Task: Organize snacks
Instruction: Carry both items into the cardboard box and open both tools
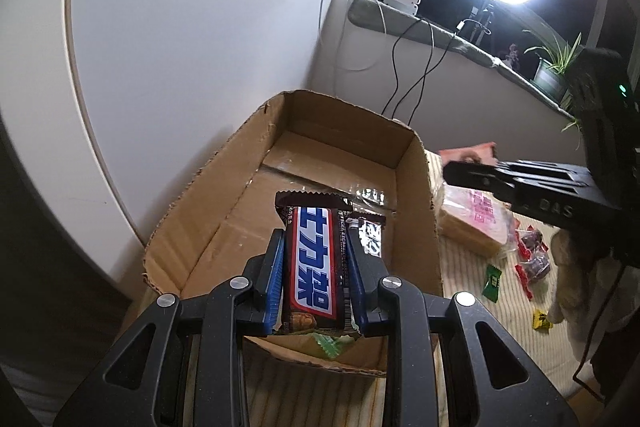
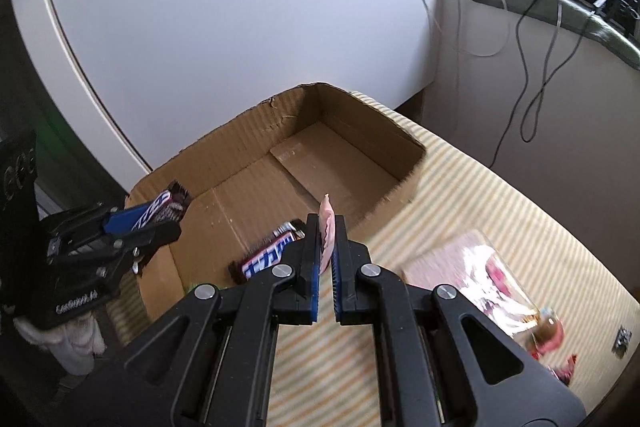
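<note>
My left gripper [image 1: 315, 243] is shut on a brown chocolate bar [image 1: 314, 267] with a blue and white label, held lengthwise over the near end of an open cardboard box [image 1: 416, 187]. A second bar [image 2: 267, 255] lies on the box floor. My right gripper [image 2: 328, 227] is shut on a thin pink packet [image 2: 327, 233], just above the box's near right wall [image 2: 404, 183]. In the right wrist view the left gripper [image 2: 154, 227] and its bar [image 2: 158, 209] sit at the box's left corner. In the left wrist view the right gripper [image 1: 454, 171] comes in from the right.
On the striped cloth [image 1: 472, 291] right of the box lie a clear bread package [image 1: 476, 215], red-wrapped sweets [image 1: 532, 259], a green candy [image 1: 494, 279] and a yellow one [image 1: 540, 319]. A white panel [image 2: 240, 7] stands behind the box. Cables hang from the sill [image 1: 420, 27].
</note>
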Tool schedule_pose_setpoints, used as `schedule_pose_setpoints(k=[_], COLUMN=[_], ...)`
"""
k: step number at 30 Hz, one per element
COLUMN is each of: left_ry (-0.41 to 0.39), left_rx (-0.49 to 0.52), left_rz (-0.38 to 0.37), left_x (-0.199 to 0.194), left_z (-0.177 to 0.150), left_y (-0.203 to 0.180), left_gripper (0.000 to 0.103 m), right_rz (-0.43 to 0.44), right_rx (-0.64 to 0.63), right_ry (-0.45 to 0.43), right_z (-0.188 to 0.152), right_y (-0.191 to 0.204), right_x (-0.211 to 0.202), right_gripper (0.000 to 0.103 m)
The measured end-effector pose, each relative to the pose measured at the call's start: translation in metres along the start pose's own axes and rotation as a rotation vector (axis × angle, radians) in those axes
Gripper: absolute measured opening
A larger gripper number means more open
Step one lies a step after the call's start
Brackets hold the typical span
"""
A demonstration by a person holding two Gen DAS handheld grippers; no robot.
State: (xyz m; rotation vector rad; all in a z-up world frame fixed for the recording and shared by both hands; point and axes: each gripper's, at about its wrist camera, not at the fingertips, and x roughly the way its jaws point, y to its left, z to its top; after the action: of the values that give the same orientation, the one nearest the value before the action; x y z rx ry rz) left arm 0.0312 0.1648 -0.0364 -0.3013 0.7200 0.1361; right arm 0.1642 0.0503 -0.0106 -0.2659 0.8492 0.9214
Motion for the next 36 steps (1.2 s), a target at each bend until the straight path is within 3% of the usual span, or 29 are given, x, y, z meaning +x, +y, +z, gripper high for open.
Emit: schedule_pose_setpoints(k=[8,22,23,25,27,36], left_ry=[0.008,0.018,0.017,0.009,0.003,-0.011], left_rx=[0.003,0.004,0.002,0.001,0.002,0.015], left_rz=[0.003,0.007,0.009,0.008,0.014,0.007], left_x=[0.005,0.007,0.006,0.004,0.003,-0.006], left_z=[0.002,0.002,0.003,0.003,0.004,0.003], left_y=[0.003,0.001,0.001,0.001,0.001,-0.004], left_gripper=[0.027,0.027,0.029,0.037,0.042,0.042], right_rz=[0.022,0.037,0.036,0.032,0.020,-0.013], right_rx=[-0.019,-0.029,-0.027,-0.023,-0.024,-0.016], right_ry=[0.030,0.056,0.058,0.056,0.039,-0.004], right_z=[0.016,0.018,0.018,0.018,0.017,0.014], right_y=[0.013,0.014,0.014,0.013,0.013,0.009], right_x=[0.031,0.046,0.045,0.044,0.040,0.019], right_gripper=[0.005,0.005,0.008,0.027,0.061,0.076])
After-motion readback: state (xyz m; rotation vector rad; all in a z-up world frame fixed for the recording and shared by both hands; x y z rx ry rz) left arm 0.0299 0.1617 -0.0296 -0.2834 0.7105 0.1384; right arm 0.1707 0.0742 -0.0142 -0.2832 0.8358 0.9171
